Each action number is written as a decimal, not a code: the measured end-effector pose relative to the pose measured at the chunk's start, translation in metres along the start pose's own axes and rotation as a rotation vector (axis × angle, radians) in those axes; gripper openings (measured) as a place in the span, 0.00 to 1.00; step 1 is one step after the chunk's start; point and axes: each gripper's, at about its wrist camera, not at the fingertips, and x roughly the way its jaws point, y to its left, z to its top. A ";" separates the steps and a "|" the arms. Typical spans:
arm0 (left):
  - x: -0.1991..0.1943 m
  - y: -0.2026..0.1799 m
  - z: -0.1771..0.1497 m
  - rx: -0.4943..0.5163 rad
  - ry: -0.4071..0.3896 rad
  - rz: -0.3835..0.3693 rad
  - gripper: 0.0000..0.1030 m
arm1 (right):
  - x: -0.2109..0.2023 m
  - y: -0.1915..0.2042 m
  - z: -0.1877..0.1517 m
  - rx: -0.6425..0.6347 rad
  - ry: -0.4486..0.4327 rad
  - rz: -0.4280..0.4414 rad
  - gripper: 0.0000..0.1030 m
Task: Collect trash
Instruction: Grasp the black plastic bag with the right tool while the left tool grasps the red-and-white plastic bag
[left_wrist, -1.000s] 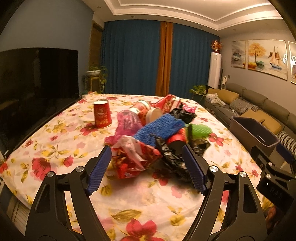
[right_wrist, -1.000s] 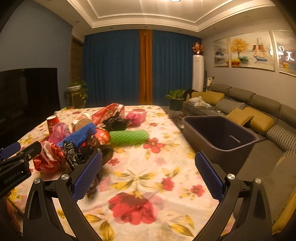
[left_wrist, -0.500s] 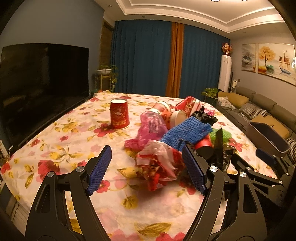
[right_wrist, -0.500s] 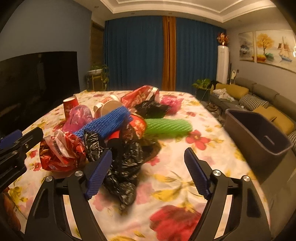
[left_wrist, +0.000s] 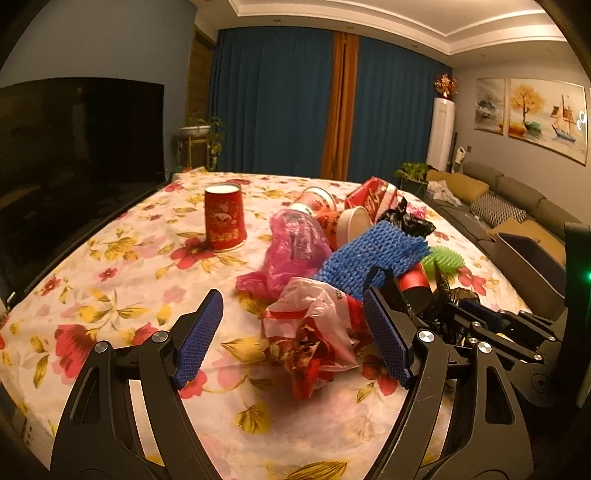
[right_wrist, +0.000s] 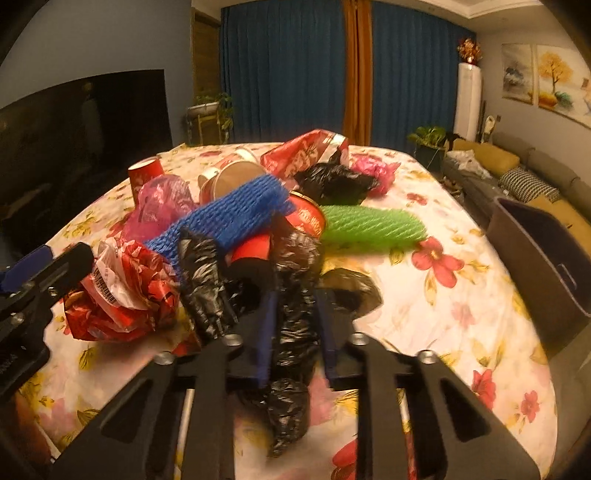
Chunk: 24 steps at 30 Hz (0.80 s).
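Note:
A heap of trash lies on the flowered tablecloth (left_wrist: 122, 258). My left gripper (left_wrist: 295, 332) is open, its jaws either side of a crumpled red and white wrapper (left_wrist: 314, 332), not touching it. My right gripper (right_wrist: 295, 325) is shut on a crumpled black plastic bag (right_wrist: 291, 332) at the heap's near edge. Behind lie a blue foam net (right_wrist: 229, 218), a green foam net (right_wrist: 369, 225), a pink bag (left_wrist: 295, 240), red cups and a red wrapper (right_wrist: 306, 151). The right gripper also shows at the right of the left wrist view (left_wrist: 476, 314).
A dark bin (right_wrist: 546, 266) stands off the table's right edge. A red paper cup (left_wrist: 225, 218) stands upright at the far left of the heap. A sofa (left_wrist: 517, 199) runs along the right wall. A dark TV (left_wrist: 74, 147) is on the left.
My right gripper moved forward into the heap and closed on the black bag. My left gripper shifted left and nearer, now framing the red and white wrapper, still open.

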 end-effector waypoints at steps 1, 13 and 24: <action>0.002 -0.001 0.000 0.001 0.007 -0.006 0.75 | 0.000 0.000 0.000 -0.004 0.004 0.006 0.08; 0.034 0.004 -0.004 -0.043 0.118 -0.092 0.39 | -0.037 -0.020 0.002 0.007 -0.117 -0.026 0.03; 0.023 0.006 -0.002 -0.086 0.081 -0.108 0.12 | -0.039 -0.027 -0.002 0.018 -0.108 0.013 0.08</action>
